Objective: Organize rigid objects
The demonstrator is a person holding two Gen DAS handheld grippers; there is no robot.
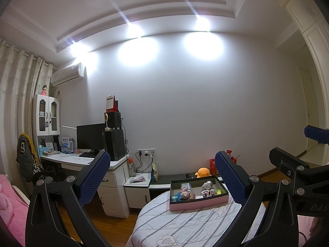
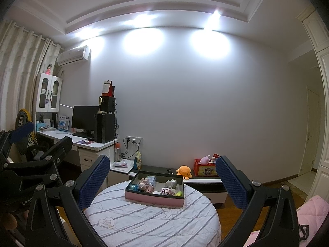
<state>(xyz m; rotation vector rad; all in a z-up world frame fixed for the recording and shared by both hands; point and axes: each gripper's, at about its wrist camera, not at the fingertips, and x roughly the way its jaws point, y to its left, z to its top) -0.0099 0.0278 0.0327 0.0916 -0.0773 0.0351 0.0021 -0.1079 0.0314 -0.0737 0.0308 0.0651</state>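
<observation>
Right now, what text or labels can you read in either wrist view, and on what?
"DAS", cut off by the frame edge: on the right gripper's black body, left wrist view.
"Gen", cut off: on the left gripper's body, right wrist view.
Print on the red crate, the calendar and the desk papers: too small to read.

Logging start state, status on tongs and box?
Left tongs open, empty. Right tongs open, empty. Pink box on round table, toys inside. Path clear.

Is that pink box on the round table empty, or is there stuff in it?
Not empty. The pink box has no lid on and holds several small toys in its dark compartments.
</observation>
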